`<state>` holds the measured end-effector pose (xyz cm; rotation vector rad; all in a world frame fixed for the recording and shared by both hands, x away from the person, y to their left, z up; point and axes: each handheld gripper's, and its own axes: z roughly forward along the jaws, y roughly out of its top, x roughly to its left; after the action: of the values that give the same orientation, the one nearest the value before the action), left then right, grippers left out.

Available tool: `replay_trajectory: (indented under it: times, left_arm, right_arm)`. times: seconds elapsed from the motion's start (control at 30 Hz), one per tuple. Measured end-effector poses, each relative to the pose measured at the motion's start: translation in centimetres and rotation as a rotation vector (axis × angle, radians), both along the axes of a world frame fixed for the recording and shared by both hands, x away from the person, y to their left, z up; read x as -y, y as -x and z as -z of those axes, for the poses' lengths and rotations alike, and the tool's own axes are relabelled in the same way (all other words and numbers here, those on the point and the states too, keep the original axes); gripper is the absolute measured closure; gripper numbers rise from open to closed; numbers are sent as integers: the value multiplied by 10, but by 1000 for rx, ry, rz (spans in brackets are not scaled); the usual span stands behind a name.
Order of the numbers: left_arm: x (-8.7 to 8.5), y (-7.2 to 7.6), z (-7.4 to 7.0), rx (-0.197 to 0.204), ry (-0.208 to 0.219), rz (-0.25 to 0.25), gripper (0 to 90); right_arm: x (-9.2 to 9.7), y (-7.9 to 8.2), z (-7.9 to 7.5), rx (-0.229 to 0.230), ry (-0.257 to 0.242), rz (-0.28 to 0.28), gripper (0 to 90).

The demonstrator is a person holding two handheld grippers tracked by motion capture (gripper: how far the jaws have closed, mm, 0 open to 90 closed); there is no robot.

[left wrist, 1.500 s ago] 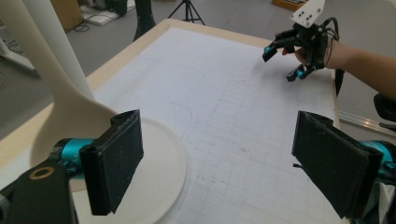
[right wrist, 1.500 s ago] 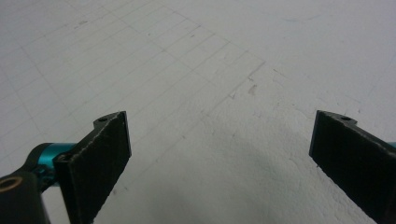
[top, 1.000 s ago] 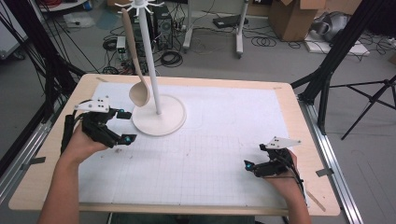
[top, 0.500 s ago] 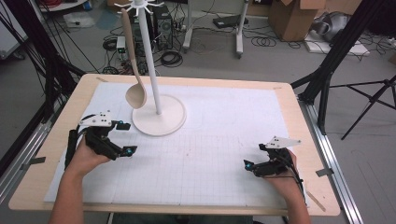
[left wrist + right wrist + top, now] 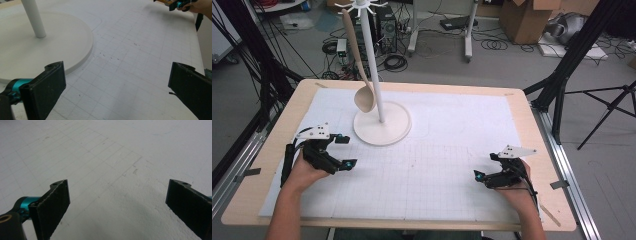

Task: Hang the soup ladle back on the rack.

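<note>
A pale wooden spoon (image 5: 360,70) hangs from the tall white round-based stand (image 5: 382,122) at the desk's far left. The left gripper (image 5: 343,150), jaws wide apart, rests near-left of the stand's base; the right gripper (image 5: 481,176), jaws also apart, rests at near right on the white gridded mat (image 5: 442,150).

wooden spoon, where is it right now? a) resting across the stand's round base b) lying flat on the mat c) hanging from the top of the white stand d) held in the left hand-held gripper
c, the wooden spoon hangs from a hook atop the white stand, bowl down above the base.
</note>
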<state>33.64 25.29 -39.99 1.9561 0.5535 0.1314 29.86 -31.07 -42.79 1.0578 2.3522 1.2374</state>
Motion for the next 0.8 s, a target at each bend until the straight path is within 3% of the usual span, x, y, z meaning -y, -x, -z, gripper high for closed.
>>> replay_trajectory:
  times: [0.63,0.8]
  left_arm:
    - [0,0,1,-7,-11,-2,17]
    - [1,-2,3,-12,-44,-12,17]
  right_arm:
    - [-2,0,1,-13,6,7,45]
    - [-2,-1,2,-15,12,3,45]
